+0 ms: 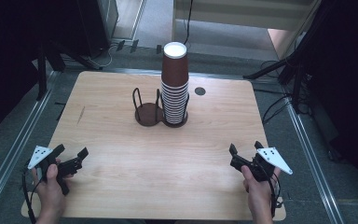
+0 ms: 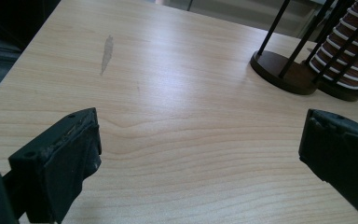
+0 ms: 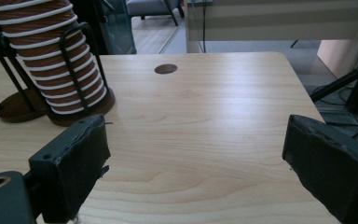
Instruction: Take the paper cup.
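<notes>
- The left hand (image 1: 51, 179) rests at the near left corner of the table (image 1: 121, 186), forearm coming in from the bottom edge, and holds the left gripper (image 1: 71, 157) low over the wood, aimed toward the middle.
- The right hand (image 1: 256, 186) sits at the near right corner in a matching pose, with the right gripper (image 1: 245, 148) pointing inward and away from the person.
- Left gripper: jaws spread wide, nothing between them, bare table below.
- Right gripper: jaws likewise wide apart, gripping and touching nothing.
- The cup stack (image 1: 175, 84), brown with white rims, stands upright in the right ring of a dark wire holder (image 1: 149, 113) at the table's far middle, well apart from both grippers.
- The holder's left ring is unfilled.
- No writing can be read on the cups or grippers.
</notes>
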